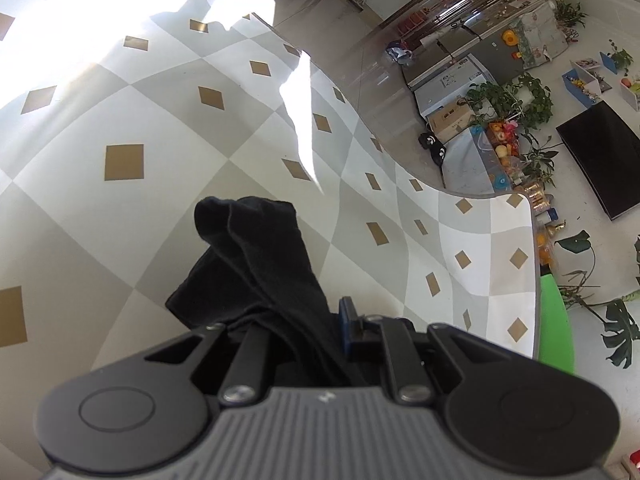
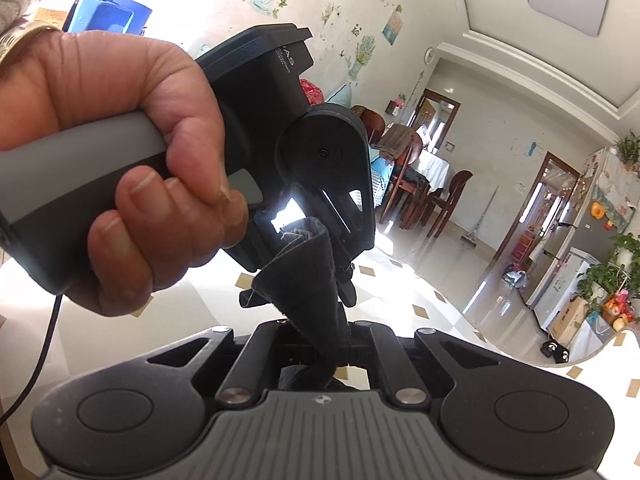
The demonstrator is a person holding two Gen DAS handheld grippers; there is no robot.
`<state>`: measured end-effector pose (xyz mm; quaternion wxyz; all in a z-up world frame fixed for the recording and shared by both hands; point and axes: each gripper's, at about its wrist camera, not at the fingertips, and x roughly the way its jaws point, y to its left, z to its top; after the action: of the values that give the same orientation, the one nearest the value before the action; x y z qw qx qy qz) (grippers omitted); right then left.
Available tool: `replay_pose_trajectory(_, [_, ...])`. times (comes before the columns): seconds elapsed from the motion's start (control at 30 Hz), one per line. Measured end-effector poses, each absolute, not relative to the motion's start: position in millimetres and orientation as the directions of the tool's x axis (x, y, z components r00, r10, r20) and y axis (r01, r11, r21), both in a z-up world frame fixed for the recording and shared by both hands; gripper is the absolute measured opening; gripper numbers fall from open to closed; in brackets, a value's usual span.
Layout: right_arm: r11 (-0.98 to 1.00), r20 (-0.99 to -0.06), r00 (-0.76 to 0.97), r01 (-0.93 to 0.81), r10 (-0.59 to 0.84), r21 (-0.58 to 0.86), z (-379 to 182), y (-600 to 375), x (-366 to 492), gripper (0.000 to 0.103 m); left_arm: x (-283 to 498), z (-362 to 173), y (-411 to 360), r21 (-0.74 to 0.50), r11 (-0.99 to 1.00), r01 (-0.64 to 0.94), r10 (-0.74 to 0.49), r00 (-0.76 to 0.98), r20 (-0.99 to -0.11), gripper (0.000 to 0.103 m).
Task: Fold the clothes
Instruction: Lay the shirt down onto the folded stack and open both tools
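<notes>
1. We see a pair of black socks (image 1: 256,264) held up between both tools, hanging above the tabletop (image 1: 120,120) with its checked cloth.
2. Our left gripper (image 1: 316,340) is clenched on one end of the socks; the toes droop forward over the cloth.
3. Our right gripper (image 2: 324,348) is clamped on the other end, where the open cuff (image 2: 304,236) stands up in front of the left tool, which the left hand (image 2: 120,168) grips by its handle.
4. We judge the socks light, limp and stretchy: they will sag and twist, not hold a crease.
5. Hold best near the cuff and toe edges, pinching both layers together, so the pair stays aligned as we lay it down and fold it over.
</notes>
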<state>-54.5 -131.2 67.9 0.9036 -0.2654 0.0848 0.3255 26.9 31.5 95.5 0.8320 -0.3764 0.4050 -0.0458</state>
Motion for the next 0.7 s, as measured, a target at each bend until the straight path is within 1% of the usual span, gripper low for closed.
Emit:
replay_pose_trajectory(0.17, [0.701,-0.316,0.807,-0.589,0.498,-0.401,73,-159,-51,0.005,43,107,-11,-0.648,0.741,-0.178,-0.406,0.649,-0.643,0.012])
replay_pose_trajectory(0.33, [0.762,-0.318,0.84,-0.536,0.439,-0.364,80,-193,-44,0.005,58,108,-54,-0.63,0.764,-0.137,-0.428,0.624,-0.654,0.012])
replay_pose_trajectory(0.6, [0.834,-0.361,0.868,-0.457,0.341,-0.311,82,-235,-39,0.005,83,94,-122,-0.603,0.793,-0.091,-0.458,0.563,-0.688,0.012])
replay_pose_trajectory(0.7, [0.862,-0.406,0.865,-0.424,0.295,-0.276,78,-253,-33,0.005,91,82,-142,-0.594,0.799,-0.091,-0.463,0.536,-0.706,0.013])
